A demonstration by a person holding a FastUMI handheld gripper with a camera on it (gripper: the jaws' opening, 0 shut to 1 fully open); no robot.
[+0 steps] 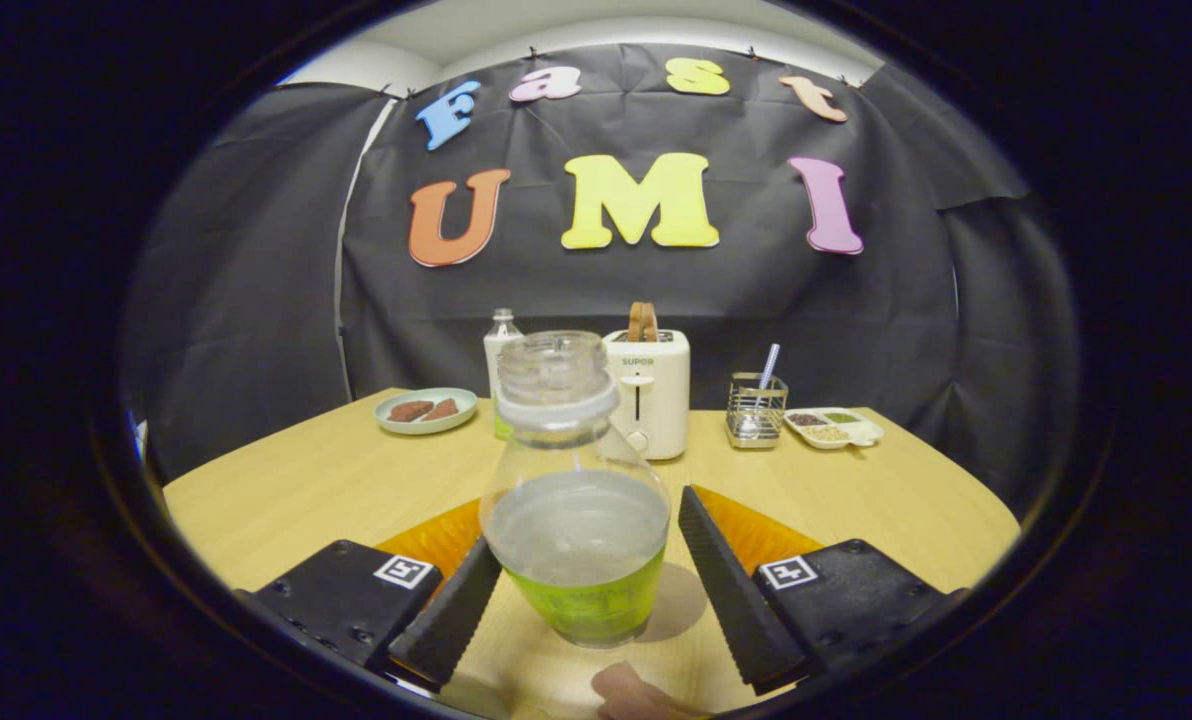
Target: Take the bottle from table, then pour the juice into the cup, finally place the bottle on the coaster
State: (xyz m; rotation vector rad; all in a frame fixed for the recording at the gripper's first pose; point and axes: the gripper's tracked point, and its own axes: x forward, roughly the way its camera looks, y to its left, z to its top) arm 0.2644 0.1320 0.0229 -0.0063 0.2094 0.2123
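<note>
While your gripper (589, 590) stands spread around the bottle (576, 500), fingers at nine and three o'clock, uneven closing could tip it.

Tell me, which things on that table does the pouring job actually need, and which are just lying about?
Needed for the job:
- bottle of juice, between the open fingers of the gripper, not gripped
- orange coaster beyond the fingers

Just lying about:
- toaster
- plate with brown pieces
- second bottle behind
- wire holder
- divided dish
</note>
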